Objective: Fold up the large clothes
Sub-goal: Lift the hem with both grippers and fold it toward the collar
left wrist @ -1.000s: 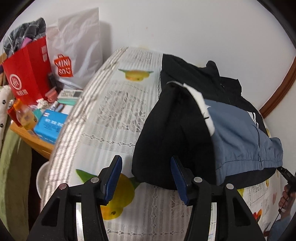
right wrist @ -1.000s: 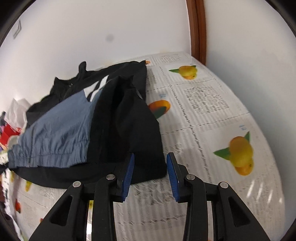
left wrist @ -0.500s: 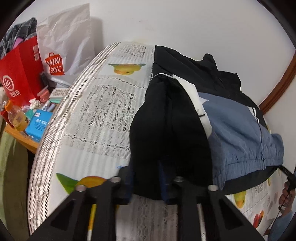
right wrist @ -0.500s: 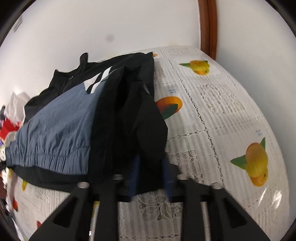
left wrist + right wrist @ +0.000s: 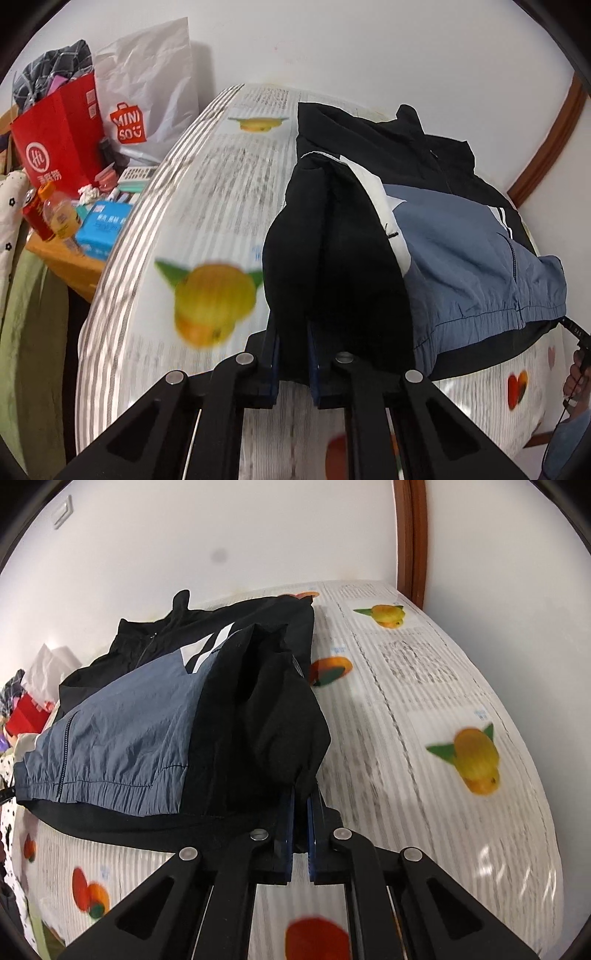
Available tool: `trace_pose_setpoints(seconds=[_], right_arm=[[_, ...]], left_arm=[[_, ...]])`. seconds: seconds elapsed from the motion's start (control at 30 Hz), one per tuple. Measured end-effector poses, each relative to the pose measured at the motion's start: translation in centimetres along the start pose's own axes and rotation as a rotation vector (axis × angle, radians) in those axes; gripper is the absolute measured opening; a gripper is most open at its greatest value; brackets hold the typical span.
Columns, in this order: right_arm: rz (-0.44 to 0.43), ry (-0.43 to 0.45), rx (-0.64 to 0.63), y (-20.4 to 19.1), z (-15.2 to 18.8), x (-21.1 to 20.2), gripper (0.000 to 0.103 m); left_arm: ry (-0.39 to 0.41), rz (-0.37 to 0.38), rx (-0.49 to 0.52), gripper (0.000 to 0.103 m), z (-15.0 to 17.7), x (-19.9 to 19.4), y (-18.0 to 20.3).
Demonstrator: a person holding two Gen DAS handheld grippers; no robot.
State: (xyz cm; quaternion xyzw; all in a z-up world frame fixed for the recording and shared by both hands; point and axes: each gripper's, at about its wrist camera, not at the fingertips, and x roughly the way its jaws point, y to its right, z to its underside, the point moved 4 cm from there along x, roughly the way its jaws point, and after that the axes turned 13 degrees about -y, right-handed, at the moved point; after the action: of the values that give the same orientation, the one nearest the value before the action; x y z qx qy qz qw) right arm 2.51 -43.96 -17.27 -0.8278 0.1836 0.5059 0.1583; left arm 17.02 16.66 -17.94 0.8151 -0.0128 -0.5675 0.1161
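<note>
Both pinching now: left hand-held gripper and right hand-held gripper clamp the jacket by its black hem corners, and the thin, floppy fabric looks light and slippery.

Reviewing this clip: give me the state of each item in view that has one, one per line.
Left hand-held gripper: shut on the jacket's black sleeve end.
Right hand-held gripper: shut on the jacket's other black sleeve end.
Jacket: lying on the bed, zipped, sleeve ends lifted.
Red bag: upright, stuffed with clothes.

white wall, brown wooden trim, cluttered side table.
</note>
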Motion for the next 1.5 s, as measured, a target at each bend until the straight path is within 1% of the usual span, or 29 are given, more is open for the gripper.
trace_pose_setpoints(seconds=[0.07,0.17,0.2,0.27,0.3,0.33,0.4,0.5,0.53,0.57,0.6,0.63,0.67,0.7,0.73,0.83,0.93,1.07,1.13,1.2,1.27,1.3,1.33,1.37,1.4,1.43,1.47,1.5], right_arm=[[0.004,-0.002,-0.005,0.3,0.8,-0.3,0.006],[0.029,-0.012,-0.027,0.7,2.3,-0.7,0.006],[0.05,-0.016,-0.032,0.9,2.7,-0.9,0.006],[0.123,-0.015,-0.028,1.5,3.5,-1.5,0.006],[0.145,-0.014,-0.024,1.8,3.8,-2.0,0.006],[0.147,-0.008,-0.022,2.0,4.0,-2.7,0.006],[0.143,0.018,-0.027,1.8,4.2,-4.0,0.006],[0.121,0.06,-0.054,0.5,4.0,-5.6,0.01],[0.103,0.073,-0.066,-0.2,3.8,-6.0,0.016],[0.087,0.083,-0.073,-0.7,3.6,-6.2,0.02],[0.066,0.095,-0.082,-1.4,3.3,-6.3,0.031],[0.052,0.101,-0.087,-2.0,3.2,-6.2,0.039],[0.038,0.108,-0.092,-2.5,2.8,-6.1,0.041],[0.029,0.113,-0.094,-3.1,2.6,-5.8,0.041],[0.022,0.113,-0.096,-3.7,2.3,-5.5,0.041],[0.0,0.11,-0.084,-4.4,1.6,-4.7,0.041],[-0.021,0.102,-0.061,-4.8,1.1,-3.7,0.042],[-0.04,0.08,-0.022,-4.9,0.8,-2.4,0.042],[-0.027,0.071,-0.011,-5.0,0.8,-1.7,0.042],[-0.015,0.065,-0.007,-5.1,0.8,-1.2,0.042],[0.004,0.051,-0.005,-5.2,0.8,-0.6,0.041],[0.012,0.044,-0.003,-5.2,0.8,-0.4,0.038],[0.018,0.043,-0.001,-5.2,0.8,-0.3,0.029],[0.018,0.045,-0.006,-5.4,0.7,-0.4,0.025],[0.011,0.052,-0.021,-5.7,0.7,-0.8,0.017],[0.006,0.067,-0.033,-5.9,0.6,-1.2,0.013],[-0.001,0.088,-0.047,-6.2,0.6,-1.8,0.012],[-0.008,0.112,-0.058,-6.5,0.5,-2.5,0.011]], left_arm=[[-0.005,0.009,0.0,0.012,1.2,-0.1,0.1],[-0.008,0.011,0.005,0.012,2.1,-0.3,0.3],[-0.006,0.011,0.003,0.012,2.4,-0.4,0.3],[-0.003,0.012,0.003,0.013,2.7,-0.8,0.4],[-0.002,0.012,0.002,0.014,2.8,-1.0,0.4],[-0.001,0.011,-0.001,0.016,2.9,-1.2,0.4],[0.012,0.015,-0.005,0.016,3.0,-1.8,0.4],[0.035,0.025,-0.015,0.017,3.1,-2.9,0.4],[0.044,0.037,-0.019,0.019,3.2,-3.4,0.4],[0.055,0.051,-0.027,0.023,3.3,-3.9,0.4],[0.062,0.059,-0.03,0.026,3.4,-4.3,0.5],[0.072,0.069,-0.031,0.033,3.4,-4.7,0.7],[0.083,0.076,-0.027,0.037,3.5,-5.1,0.9],[0.092,0.08,-0.022,0.043,3.6,-5.4,1.1],[0.102,0.082,-0.016,0.047,3.6,-5.7,1.4],[0.115,0.097,0.009,0.051,3.5,-6.1,2.6],[0.092,0.126,0.027,0.053,3.3,-5.4,3.7],[0.033,0.148,0.017,0.053,2.9,-3.0,4.4],[0.004,0.153,0.006,0.053,2.8,-1.8,4.5],[-0.024,0.179,-0.001,0.053,2.6,-0.6,4.6],[-0.034,0.183,0.0,0.053,2.6,-0.1,4.8],[-0.032,0.178,0.004,0.052,2.5,0.0,5.0],[-0.029,0.175,0.012,0.047,2.4,-0.1,5.2],[-0.027,0.179,0.023,0.03,2.3,-0.2,5.4],[-0.027,0.184,0.033,0.026,2.1,-0.5,5.7],[-0.022,0.188,0.044,0.02,2.0,-0.8,5.9],[-0.009,0.188,0.064,0.017,1.7,-1.3,6.3],[0.006,0.18,0.086,0.016,1.3,-1.8,6.7]])
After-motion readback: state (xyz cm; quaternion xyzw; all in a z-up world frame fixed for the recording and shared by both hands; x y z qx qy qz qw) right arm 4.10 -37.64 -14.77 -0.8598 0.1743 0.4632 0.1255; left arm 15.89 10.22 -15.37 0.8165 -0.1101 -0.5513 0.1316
